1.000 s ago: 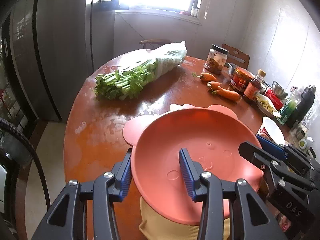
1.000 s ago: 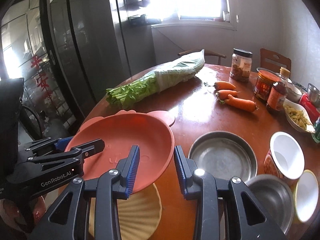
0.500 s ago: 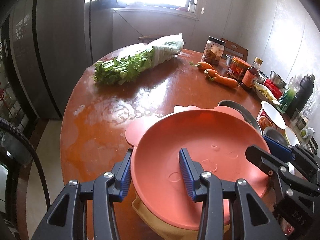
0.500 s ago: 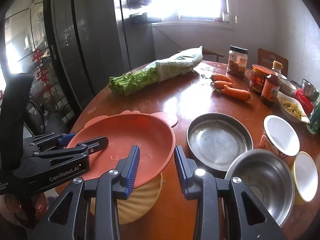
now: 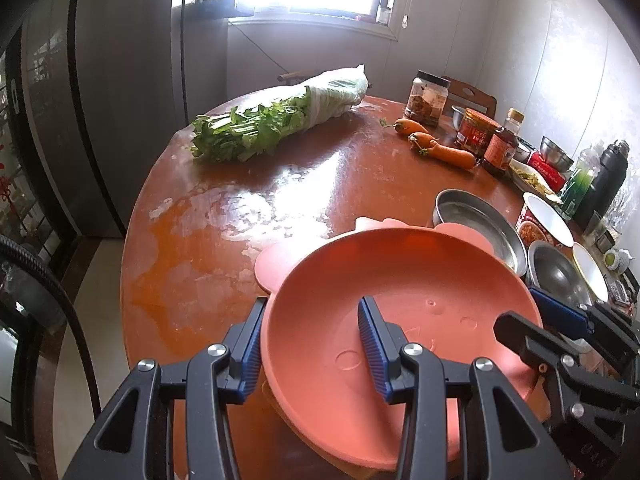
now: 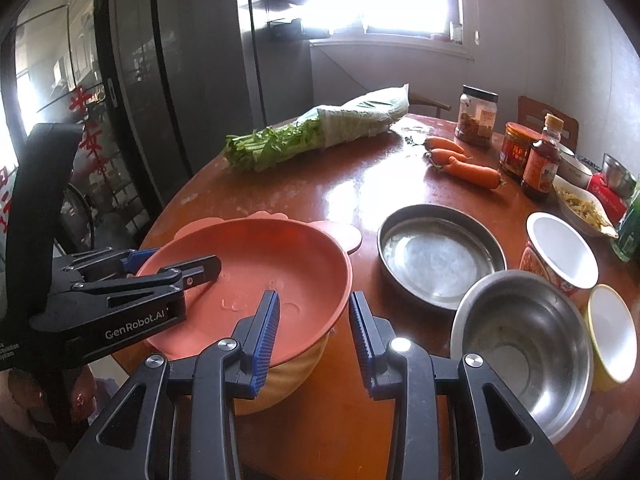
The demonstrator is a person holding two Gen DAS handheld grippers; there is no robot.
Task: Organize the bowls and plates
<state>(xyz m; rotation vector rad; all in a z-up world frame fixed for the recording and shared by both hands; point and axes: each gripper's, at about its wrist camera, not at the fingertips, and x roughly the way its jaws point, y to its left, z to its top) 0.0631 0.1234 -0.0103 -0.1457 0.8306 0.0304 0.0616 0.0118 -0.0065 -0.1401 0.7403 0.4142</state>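
1. Left wrist view: my left gripper (image 5: 310,344) straddles the near-left rim of the pink plate (image 5: 400,300), one blue pad outside the wall and one inside on the dish floor. They look pinched on the rim. My right gripper (image 5: 532,316) reaches in from the right and clamps the opposite rim.

2. Same view, what changed: a second ago the pink plate sat higher in the picture with a lot of the yellow bowl (image 5: 360,470) showing beneath it. Now only a sliver of yellow peeks out under the near edge, so I judge the plate has come down and sits on, or just above, that bowl. The table (image 5: 224,240) has also slid up in the picture, and more of it shows.

3. Right wrist view: my right gripper (image 6: 314,330) has its fingers (image 6: 266,332) narrowly spaced across the plate's near-right rim, one inside the dish and one outside, so it is closed on that thin edge. The left gripper (image 6: 176,264) holds the far-left rim.

4. Same view, what changed: the yellow bowl (image 6: 288,376) now shows as a thick band directly under the plate, where earlier it spread out flat below. The steel pan (image 6: 440,256), steel bowl (image 6: 524,344) and white cup (image 6: 560,252) have come fully into view on the right.

5. For the task: the plate looks nearly stacked; I judge releasing both rims is next, then the steel pieces.
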